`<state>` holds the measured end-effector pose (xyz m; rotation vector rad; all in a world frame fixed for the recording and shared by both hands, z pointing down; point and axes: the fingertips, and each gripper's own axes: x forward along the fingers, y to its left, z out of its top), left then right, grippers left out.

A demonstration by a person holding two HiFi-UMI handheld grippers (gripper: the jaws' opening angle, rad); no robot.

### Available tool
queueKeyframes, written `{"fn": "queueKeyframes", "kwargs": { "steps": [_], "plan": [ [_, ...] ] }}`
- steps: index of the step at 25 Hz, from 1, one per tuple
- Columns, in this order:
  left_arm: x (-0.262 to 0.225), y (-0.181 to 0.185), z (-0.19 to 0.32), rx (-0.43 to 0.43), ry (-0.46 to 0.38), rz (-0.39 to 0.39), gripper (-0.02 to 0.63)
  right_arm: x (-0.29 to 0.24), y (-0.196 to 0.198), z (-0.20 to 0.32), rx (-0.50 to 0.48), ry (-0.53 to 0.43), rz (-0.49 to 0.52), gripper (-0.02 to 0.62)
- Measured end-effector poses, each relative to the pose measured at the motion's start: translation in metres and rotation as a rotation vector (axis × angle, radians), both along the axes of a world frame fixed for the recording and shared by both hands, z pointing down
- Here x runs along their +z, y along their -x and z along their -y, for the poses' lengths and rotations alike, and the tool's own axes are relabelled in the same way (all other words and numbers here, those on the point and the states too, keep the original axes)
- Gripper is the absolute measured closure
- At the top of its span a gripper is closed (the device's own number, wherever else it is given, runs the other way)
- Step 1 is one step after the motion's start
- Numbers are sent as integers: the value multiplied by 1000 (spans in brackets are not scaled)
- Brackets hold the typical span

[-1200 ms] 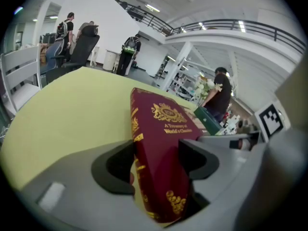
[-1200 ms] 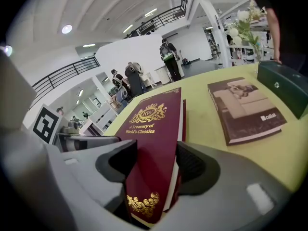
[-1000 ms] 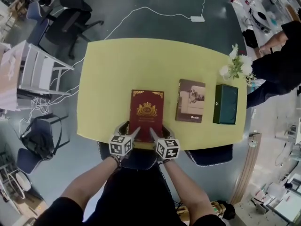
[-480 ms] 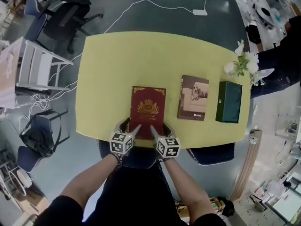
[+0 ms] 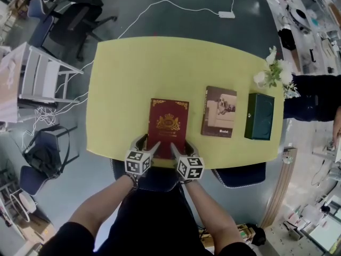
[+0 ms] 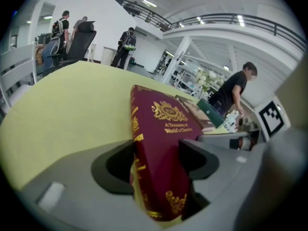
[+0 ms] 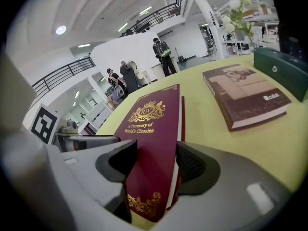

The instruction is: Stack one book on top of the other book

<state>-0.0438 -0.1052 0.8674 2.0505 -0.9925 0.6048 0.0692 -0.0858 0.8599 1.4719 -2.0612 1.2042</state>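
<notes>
A dark red book with gold print lies near the front edge of the yellow table. A brown book lies flat to its right, apart from it. My left gripper grips the red book's near left corner, and my right gripper its near right corner. In the left gripper view the red book fills the gap of the left gripper. In the right gripper view the right gripper holds the red book the same way, with the brown book beyond.
A dark green box lies right of the brown book, with white flowers behind it. A person in black stands off the table's right end. Office chairs and a white cable are on the floor behind.
Both grippers stay on the red book's near corners. The head view has shifted slightly, and the person at the right has moved along the table's end.
</notes>
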Motion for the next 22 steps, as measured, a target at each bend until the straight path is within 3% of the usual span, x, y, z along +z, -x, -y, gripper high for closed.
{"fn": "queueKeyframes", "kwargs": {
  "steps": [10,14,16,22],
  "plan": [
    [-8,4,5,13,-18,33,299,-10,-5,4,-19,-30,-16,337],
    [-18,19,10,-26,-24,49,301,-23,-21,5,1,-59,-33,337],
    [-30,27,14,-54,-50,49,357,-34,-29,7,18,-78,-34,341],
    [-93,36,31,-66,-209,28,480,-93,-33,24,22,-197,-44,518]
  ]
}}
